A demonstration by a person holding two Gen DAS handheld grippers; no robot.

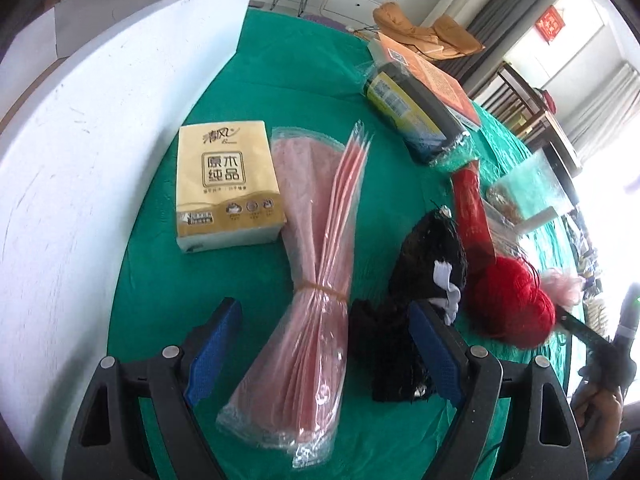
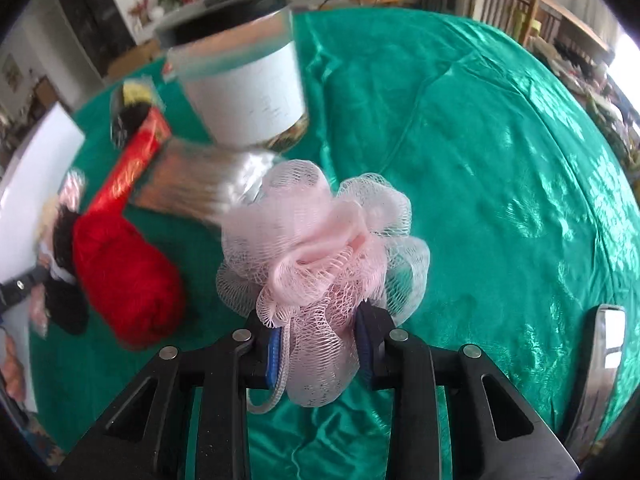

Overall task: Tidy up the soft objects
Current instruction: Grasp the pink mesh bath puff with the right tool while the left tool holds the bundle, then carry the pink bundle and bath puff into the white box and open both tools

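Only the right wrist view shows the right gripper (image 2: 320, 354) pinching a pink loofah (image 2: 320, 248), which bulges toward 12 o'clock. The left view alone shows the left gripper (image 1: 320, 354) spread, a pink bag bundle (image 1: 316, 276) between its fingers, tissues (image 1: 228, 192) at 11 o'clock.

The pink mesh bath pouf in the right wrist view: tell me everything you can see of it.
The pink mesh bath pouf is a ruffled ball of pale pink netting, with a denser pink fold at its centre and whiter, see-through frills outside. It looks soft and light. The right claw is shut on its lower part, the blue pads squeezing the netting thin. A grey-white cord loop hangs from it beside the left pad. It appears lifted above the green cloth.
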